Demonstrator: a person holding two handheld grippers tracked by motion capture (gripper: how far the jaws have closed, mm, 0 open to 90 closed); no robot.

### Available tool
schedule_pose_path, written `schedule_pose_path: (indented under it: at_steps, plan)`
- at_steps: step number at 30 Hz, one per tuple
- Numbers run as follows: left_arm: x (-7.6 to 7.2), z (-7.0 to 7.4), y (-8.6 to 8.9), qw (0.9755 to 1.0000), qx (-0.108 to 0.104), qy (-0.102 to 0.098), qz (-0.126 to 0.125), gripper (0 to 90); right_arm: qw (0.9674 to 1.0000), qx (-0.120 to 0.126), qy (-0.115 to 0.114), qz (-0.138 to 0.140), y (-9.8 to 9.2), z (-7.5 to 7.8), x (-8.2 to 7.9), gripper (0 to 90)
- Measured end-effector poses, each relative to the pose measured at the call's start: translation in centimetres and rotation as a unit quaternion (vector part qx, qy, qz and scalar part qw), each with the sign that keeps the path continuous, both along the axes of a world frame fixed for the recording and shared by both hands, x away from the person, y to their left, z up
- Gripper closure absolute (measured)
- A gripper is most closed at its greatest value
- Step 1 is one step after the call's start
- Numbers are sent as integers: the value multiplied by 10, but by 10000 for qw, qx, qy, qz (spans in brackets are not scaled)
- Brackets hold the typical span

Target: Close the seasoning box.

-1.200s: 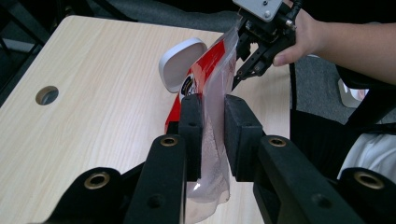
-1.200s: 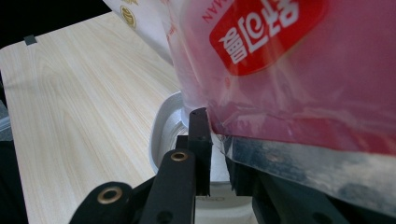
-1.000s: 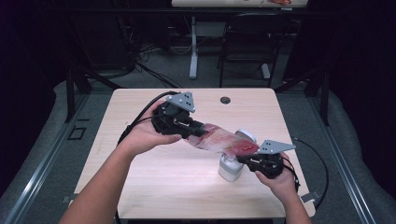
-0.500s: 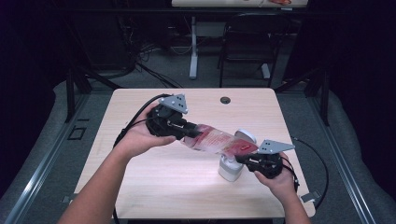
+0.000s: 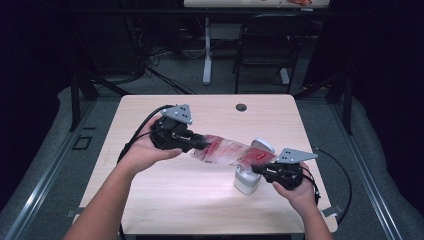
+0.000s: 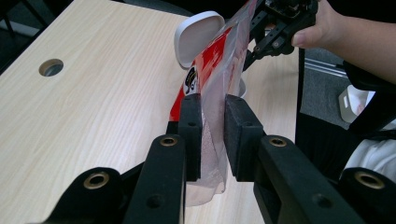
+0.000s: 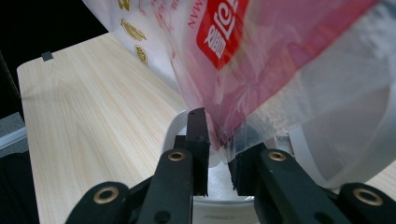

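Both hand-held grippers, my left (image 5: 196,144) and right (image 5: 258,170), clench the bag (image 5: 227,151) at mid-frame, tilted over the white tub (image 5: 246,181) at lower right; a slipping film could spill contents onto the table (image 5: 150,200).

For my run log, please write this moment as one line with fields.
left gripper: shut on plastic bag | right gripper: shut on plastic bag | bag: tilted over open white container | lid: flipped open

Light falls from overhead on the pale table (image 5: 165,200); the room behind lies dark; the near bag (image 7: 280,60) blurs, glare whitening it
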State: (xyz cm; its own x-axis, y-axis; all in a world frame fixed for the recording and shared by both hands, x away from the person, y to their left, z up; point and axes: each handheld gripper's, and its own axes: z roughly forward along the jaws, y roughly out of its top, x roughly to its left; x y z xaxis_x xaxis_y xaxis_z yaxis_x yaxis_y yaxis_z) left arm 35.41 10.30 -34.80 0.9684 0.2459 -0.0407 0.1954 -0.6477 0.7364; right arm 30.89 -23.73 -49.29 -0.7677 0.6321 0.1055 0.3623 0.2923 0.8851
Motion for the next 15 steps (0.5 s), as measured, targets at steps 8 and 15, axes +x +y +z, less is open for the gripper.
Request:
schedule_pose_path:
  at_steps: [8, 15]
  plan:
    - [1, -6, 6, 9999, -77, 41, 67, 779, 9999, 119, 15, 20, -2, 1, 0, 802]
    - [1, -11, 11, 9999, -94, 72, 113, 776, 9998, 205, 38, 24, -2, 2, 0, 805]
